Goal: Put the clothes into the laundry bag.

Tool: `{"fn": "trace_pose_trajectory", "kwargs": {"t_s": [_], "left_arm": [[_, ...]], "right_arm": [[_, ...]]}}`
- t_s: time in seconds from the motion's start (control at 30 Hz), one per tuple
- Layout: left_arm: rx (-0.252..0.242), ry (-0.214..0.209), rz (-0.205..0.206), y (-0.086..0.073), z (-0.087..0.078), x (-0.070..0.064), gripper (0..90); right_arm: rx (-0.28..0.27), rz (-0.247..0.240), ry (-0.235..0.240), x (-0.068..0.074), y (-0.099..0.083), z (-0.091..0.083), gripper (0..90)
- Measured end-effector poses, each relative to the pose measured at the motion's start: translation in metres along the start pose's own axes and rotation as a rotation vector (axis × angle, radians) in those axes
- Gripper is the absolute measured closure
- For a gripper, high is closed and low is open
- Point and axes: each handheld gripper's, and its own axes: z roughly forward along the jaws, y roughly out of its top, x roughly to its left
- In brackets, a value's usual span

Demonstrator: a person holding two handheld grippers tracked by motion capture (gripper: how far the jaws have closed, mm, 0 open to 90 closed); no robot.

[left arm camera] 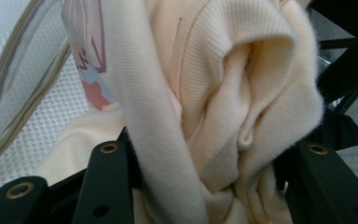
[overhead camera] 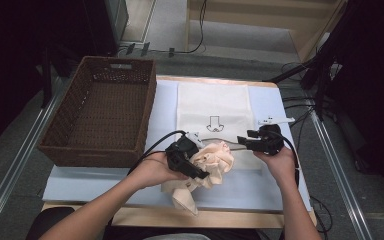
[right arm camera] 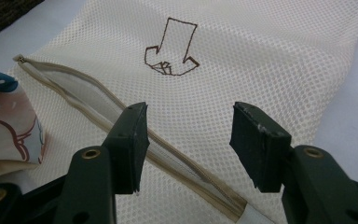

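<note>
On pale blue table cover: left gripper clamped around cream garment, right gripper wide over mesh bag.

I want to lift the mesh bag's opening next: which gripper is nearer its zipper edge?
Right. The right gripper hovers open directly over the zipper edge of the mesh bag. The left gripper sits nearer the person, jaws around the bunched cream garment.

1. wooden table with a pale blue sheet over it
2. wicker basket sits at 10 o'clock
3. mesh laundry bag lies flat toward 12, cream garment bunched near 6
</note>
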Motion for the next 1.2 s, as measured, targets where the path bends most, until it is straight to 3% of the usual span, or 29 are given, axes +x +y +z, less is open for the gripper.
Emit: {"fn": "trace_pose_trajectory", "kwargs": {"t_s": [0.23, 0.53, 0.73, 0.83, 0.93, 1.07, 1.2], "left_arm": [[0.024, 0.025, 0.019, -0.006, 0.014, 0.005, 48.5], [0.003, 0.027, -0.006, -0.012, 0.031, 0.011, 45.7], [-0.009, 0.059, 0.021, -0.015, 0.037, 0.009, 44.1], [-0.017, 0.061, 0.004, -0.016, 0.039, 0.011, 40.7], [-0.008, 0.022, -0.041, -0.015, 0.041, 0.015, 37.1], [-0.032, 0.009, -0.065, -0.019, 0.043, 0.017, 34.4], [-0.068, 0.017, -0.072, -0.024, 0.044, 0.016, 34.2]], "right_arm": [[0.004, -0.009, 0.003, 0.001, 0.000, 0.001, 47.8], [0.000, 0.000, 0.010, 0.001, -0.001, 0.000, 49.1], [0.000, -0.030, 0.019, 0.005, -0.002, 0.001, 51.4], [-0.023, -0.025, 0.044, 0.008, -0.002, 0.002, 53.2], [-0.034, -0.056, 0.046, 0.012, -0.001, 0.003, 54.2], [0.001, -0.049, 0.049, 0.016, 0.001, 0.010, 47.7], [0.031, -0.082, 0.035, 0.021, 0.002, 0.018, 45.1]]}}
